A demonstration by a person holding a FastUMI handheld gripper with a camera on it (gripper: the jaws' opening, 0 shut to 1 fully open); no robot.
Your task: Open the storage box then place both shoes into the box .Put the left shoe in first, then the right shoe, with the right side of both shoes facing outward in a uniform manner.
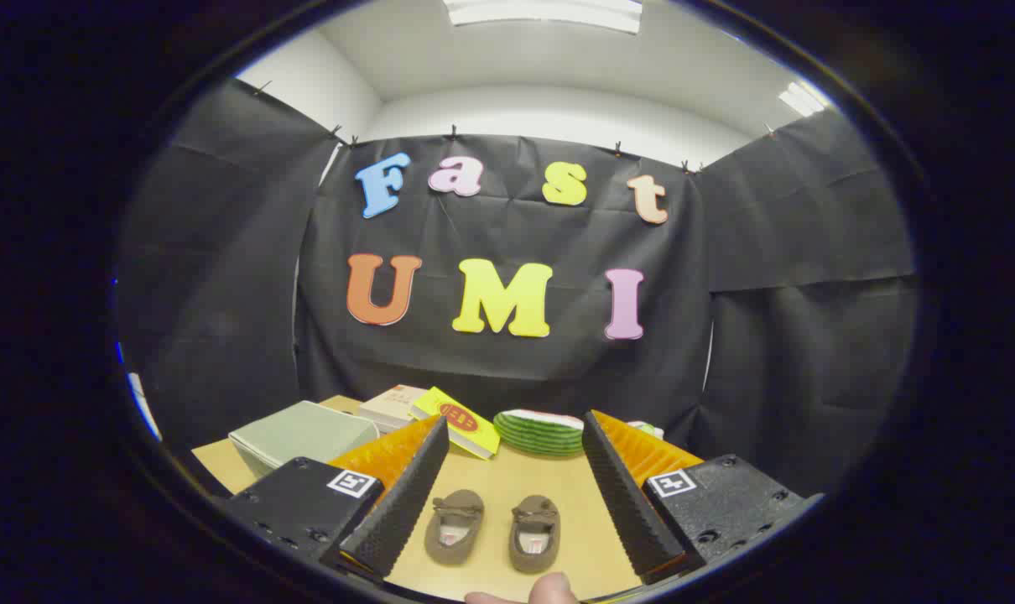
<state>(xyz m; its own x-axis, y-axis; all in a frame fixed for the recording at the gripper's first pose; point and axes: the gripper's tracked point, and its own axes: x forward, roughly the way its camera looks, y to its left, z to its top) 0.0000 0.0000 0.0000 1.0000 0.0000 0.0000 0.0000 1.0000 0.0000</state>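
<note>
Two brown shoes lie between the gripper's spread, empty fingers; mistaking left for right risks the wrong order.

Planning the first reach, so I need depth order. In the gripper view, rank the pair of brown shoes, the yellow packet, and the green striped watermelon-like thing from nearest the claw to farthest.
The claw is open, holding nothing.
1. Pair of brown fabric shoes: on the table between the fingers, nearest.
2. and 3. Flat yellow packet and green striped watermelon-like thing: beyond the fingertips, packet left; too close to rank.
</note>
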